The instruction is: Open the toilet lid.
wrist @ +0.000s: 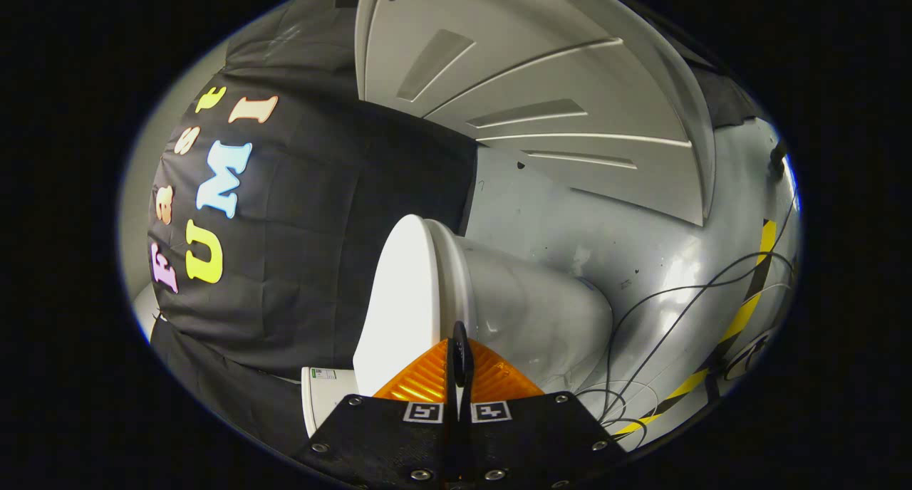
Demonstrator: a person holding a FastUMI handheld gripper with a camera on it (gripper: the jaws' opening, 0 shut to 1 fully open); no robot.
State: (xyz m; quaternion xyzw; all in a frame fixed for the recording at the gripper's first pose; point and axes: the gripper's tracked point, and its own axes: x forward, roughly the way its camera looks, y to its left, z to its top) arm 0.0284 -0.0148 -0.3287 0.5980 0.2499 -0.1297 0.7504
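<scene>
Directly ahead of our gripper [459, 347], whose two fingers are pressed together with nothing between them, we see a glossy white ceramic toilet [527, 312]. The view is rolled sideways, so the bowl appears tipped over. Its smooth white plastic toilet lid [399, 298] sits closed against the seat rim, just beyond the fingertips and a little to one side of them. Beyond the toilet lies a shiny grey floor [641, 248] (scuffed in places), crossed by thin black cables [662, 298] and a yellow-and-black striped tape line [748, 305]. Farther off we see a pale panelled door [541, 98]. Black cloth covers the booth wall [320, 226] beside the lid.
</scene>
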